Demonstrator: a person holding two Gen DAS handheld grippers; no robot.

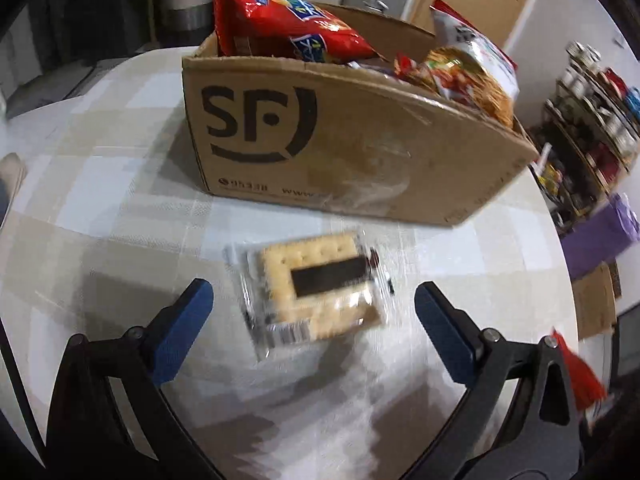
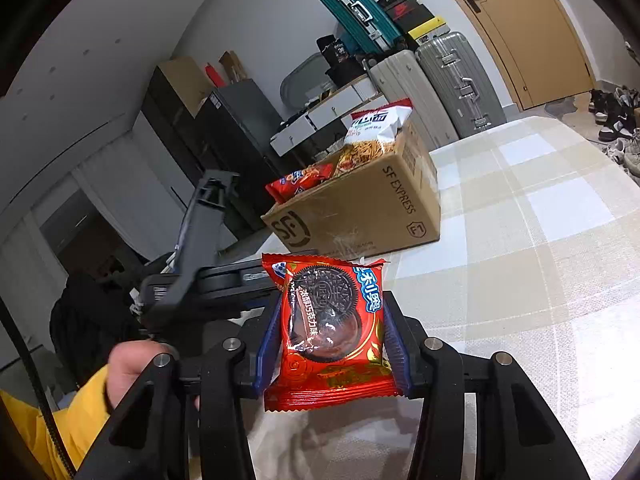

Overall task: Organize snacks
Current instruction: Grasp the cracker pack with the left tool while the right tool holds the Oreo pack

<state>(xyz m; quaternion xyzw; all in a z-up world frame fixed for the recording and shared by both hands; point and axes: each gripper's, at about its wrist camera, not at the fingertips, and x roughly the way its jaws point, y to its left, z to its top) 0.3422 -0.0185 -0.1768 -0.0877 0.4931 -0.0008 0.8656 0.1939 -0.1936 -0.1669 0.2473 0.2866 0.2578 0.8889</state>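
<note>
A clear pack of square crackers (image 1: 310,290) lies flat on the checked tablecloth in front of the brown SF cardboard box (image 1: 340,148). My left gripper (image 1: 314,312) is open, its blue pads either side of the pack and apart from it. The box holds a red snack bag (image 1: 292,26) and a noodle-snack bag (image 1: 470,70). In the right wrist view my right gripper (image 2: 334,336) is shut on a red Oreo packet (image 2: 332,332), held upright above the table. The box (image 2: 360,208) stands beyond it. The left gripper's black body (image 2: 208,280) is at left.
The round table's edge (image 1: 560,248) curves at right, with a spice rack (image 1: 592,120) and a purple bag (image 1: 604,232) beyond it. Suitcases (image 2: 452,80), dark cabinets (image 2: 224,120) and a wooden door (image 2: 532,28) stand behind the table.
</note>
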